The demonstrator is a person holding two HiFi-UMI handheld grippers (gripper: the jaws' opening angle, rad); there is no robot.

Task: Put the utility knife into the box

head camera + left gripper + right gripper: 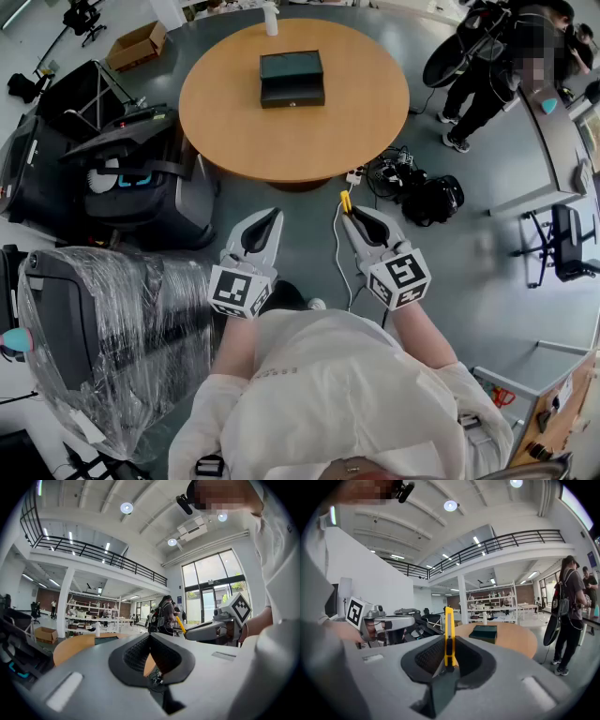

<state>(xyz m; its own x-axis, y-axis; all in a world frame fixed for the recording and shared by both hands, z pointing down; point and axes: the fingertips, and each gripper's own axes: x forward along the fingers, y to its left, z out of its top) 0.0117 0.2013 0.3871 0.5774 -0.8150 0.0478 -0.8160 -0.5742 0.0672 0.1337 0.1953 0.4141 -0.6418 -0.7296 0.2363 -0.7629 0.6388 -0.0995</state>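
A dark lidded box lies on the far half of a round wooden table. The right gripper view shows the same box ahead on the table. My right gripper is shut on a yellow utility knife, held over the floor short of the table. The knife stands upright between the jaws, pointing forward. My left gripper hangs beside it on the left, shut with nothing in it. In the left gripper view the jaws meet, and the knife shows to the right.
A white bottle stands at the table's far edge. Black cases and a plastic-wrapped chair crowd the left. Cables and a dark bag lie on the floor near the table's right. A person stands at the upper right.
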